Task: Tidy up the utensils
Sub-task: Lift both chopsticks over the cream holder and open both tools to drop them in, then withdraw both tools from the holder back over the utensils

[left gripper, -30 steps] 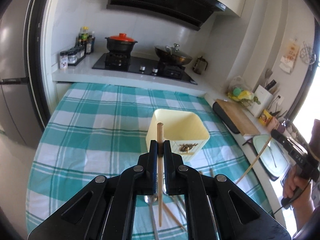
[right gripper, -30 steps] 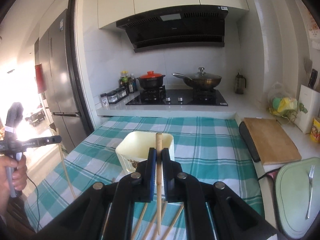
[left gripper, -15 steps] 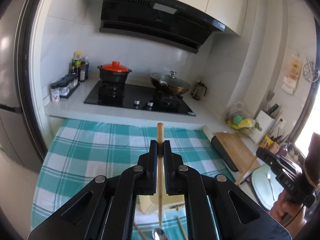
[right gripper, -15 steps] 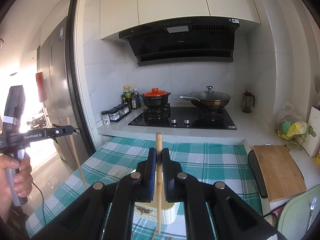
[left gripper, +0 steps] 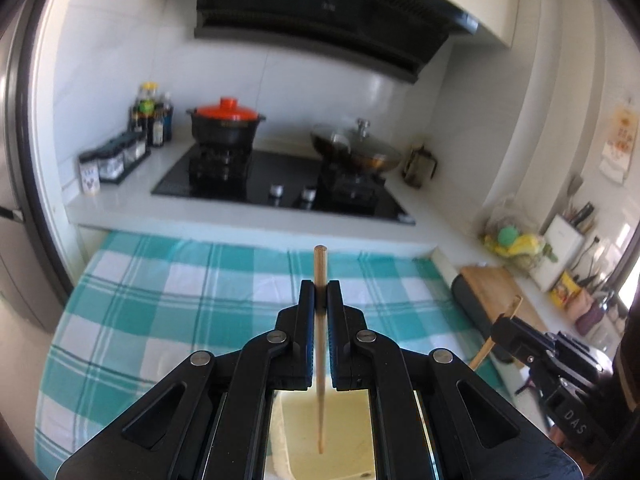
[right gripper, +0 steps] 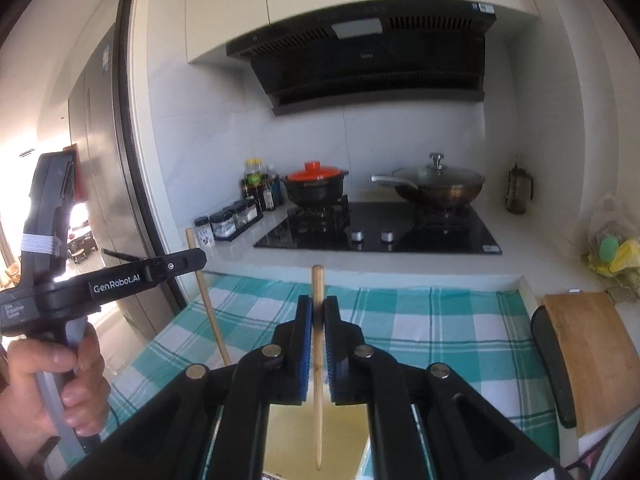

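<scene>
- Left black two-finger gripper [left gripper: 320, 294]: clamped on upright light bamboo chopstick [left gripper: 320, 344], tip hanging above pale yellow square plastic holder [left gripper: 340, 440] for insertion.
- Right black gripper [right gripper: 318, 310]: clamped likewise on second bamboo chopstick [right gripper: 318, 368].

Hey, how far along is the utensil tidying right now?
Midway. In hand: the left hand-held gripper and the right hand-held gripper each clamp a chopstick above the cream holder. Left: drop both in. Nothing visibly inside yet; other utensils are out of view.
</scene>
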The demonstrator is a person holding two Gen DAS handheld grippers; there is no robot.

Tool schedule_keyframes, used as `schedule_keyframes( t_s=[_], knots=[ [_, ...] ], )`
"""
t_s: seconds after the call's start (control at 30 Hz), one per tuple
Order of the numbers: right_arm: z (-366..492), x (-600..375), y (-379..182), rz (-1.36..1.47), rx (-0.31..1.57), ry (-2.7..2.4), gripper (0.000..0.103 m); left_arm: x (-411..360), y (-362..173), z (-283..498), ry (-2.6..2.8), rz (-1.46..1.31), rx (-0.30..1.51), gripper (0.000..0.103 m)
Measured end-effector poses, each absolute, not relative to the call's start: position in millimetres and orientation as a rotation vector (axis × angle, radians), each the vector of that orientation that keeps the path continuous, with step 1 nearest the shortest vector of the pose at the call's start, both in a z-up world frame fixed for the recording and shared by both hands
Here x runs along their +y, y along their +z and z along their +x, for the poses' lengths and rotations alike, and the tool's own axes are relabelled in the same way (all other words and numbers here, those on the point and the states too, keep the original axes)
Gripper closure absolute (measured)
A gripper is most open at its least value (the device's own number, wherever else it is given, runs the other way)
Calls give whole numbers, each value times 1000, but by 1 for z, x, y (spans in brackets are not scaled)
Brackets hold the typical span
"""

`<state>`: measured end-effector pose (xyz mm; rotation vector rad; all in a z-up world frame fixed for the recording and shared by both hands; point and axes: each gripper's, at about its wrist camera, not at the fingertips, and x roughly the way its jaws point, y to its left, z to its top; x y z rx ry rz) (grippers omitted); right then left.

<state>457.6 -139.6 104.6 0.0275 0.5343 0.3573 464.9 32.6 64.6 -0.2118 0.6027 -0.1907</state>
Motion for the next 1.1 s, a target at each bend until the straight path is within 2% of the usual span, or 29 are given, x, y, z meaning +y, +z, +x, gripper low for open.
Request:
schedule_keyframes(
  t_s=[0.23,0.27,0.3,0.33,0.37,0.4,0.43,0.53,0.6,0.67,0.7,0.8,1.1],
  knots=[
    [489,-145,48,80,714,338,96,18,9,485,-167,-170,740,98],
    [491,-145,46,84,723,337,94,18,5,486,-158,-169,753,94],
    [493,-145,45,84,736,337,94,19,3,487,-157,-170,762,83],
    [495,-145,46,82,746,333,87,20,2,485,-152,-169,764,75],
    [493,-146,49,81,745,326,73,22,4,481,-146,-168,758,60],
    [489,-148,54,83,731,319,66,25,9,472,-144,-167,743,50],
    [484,-151,60,81,712,315,56,28,12,467,-146,-165,731,47],
    [464,-160,81,54,673,316,54,39,27,435,-160,-145,697,34],
    [442,-167,91,17,656,299,53,45,34,409,-156,-114,683,20],
    [420,-173,95,-27,650,275,44,50,37,378,-167,-79,684,15],
    [406,-177,95,-51,652,270,43,51,36,362,-177,-58,694,14],
    [364,-186,87,-121,680,264,42,56,25,312,-201,3,741,9],
    [209,-214,34,-204,669,193,42,68,-55,180,-137,-8,776,7]
  ],
)
